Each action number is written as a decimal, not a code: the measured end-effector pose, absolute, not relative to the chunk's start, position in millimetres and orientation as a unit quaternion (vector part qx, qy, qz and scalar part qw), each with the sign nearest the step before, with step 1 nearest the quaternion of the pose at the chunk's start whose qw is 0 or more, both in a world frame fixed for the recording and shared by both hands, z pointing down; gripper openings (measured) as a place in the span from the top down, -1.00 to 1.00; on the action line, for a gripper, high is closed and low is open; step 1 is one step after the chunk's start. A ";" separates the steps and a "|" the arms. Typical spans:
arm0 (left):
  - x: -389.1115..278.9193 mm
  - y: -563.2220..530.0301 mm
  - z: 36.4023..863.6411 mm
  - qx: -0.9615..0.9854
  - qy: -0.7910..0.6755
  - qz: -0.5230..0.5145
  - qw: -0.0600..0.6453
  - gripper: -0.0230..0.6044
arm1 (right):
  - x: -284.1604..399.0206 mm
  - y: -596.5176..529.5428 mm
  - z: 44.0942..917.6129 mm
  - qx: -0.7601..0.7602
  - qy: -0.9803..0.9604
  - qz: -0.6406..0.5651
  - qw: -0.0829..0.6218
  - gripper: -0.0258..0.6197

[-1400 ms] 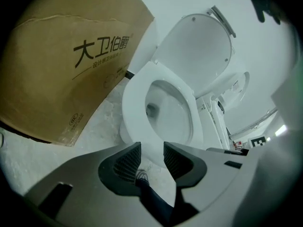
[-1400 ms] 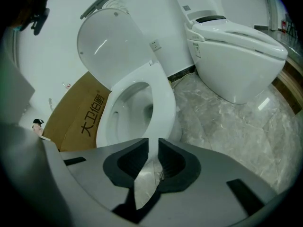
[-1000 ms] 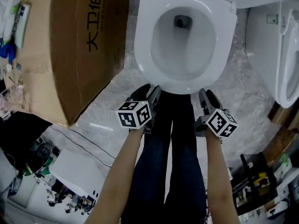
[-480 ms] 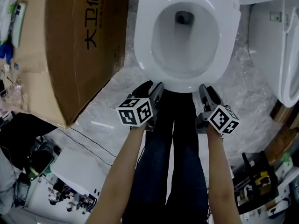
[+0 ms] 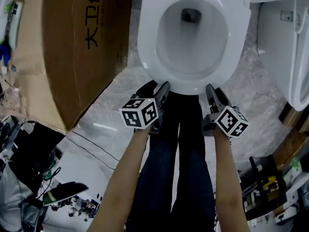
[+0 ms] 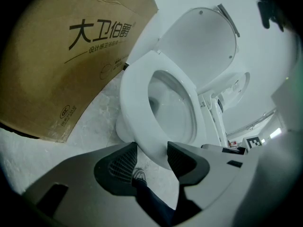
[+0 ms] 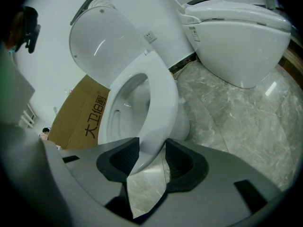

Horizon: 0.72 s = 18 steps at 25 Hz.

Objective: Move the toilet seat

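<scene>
Cardboard box [image 5: 72, 47] at left, beside the bowl. Left gripper [image 5: 155, 91]: jaws wide and just been opening, with the front-left rim of the toilet seat [image 5: 147, 42] between them, not pinched. Seat lies flat on the bowl, lid [image 6: 199, 46] raised behind it. Its long axis runs straight away from the person, hinge at the far end. Right gripper [image 5: 216, 94]: jaws apart, astride the front-right rim, floor showing beside one pad. Both grippers look equally near. The lift likely swings up about the hinge.
</scene>
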State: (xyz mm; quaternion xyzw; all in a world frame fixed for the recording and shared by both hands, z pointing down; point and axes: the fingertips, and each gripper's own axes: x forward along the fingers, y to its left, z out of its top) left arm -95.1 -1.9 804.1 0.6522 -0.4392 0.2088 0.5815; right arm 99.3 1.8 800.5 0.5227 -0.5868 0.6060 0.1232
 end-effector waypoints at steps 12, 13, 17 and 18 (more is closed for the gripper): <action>-96.1 -0.4 791.4 0.655 -0.443 0.206 0.576 0.31 | 98.4 3.9 790.4 0.533 -0.577 0.607 0.122 0.36; -96.1 -0.2 789.2 0.656 -0.444 0.205 0.576 0.31 | 98.3 3.9 788.1 0.533 -0.578 0.606 0.122 0.36; -96.5 -0.3 777.8 0.661 -0.446 0.198 0.570 0.31 | 98.0 4.2 777.8 0.534 -0.578 0.606 0.118 0.36; -96.4 -0.4 774.4 0.663 -0.445 0.198 0.568 0.31 | 97.9 4.0 774.8 0.534 -0.578 0.607 0.117 0.36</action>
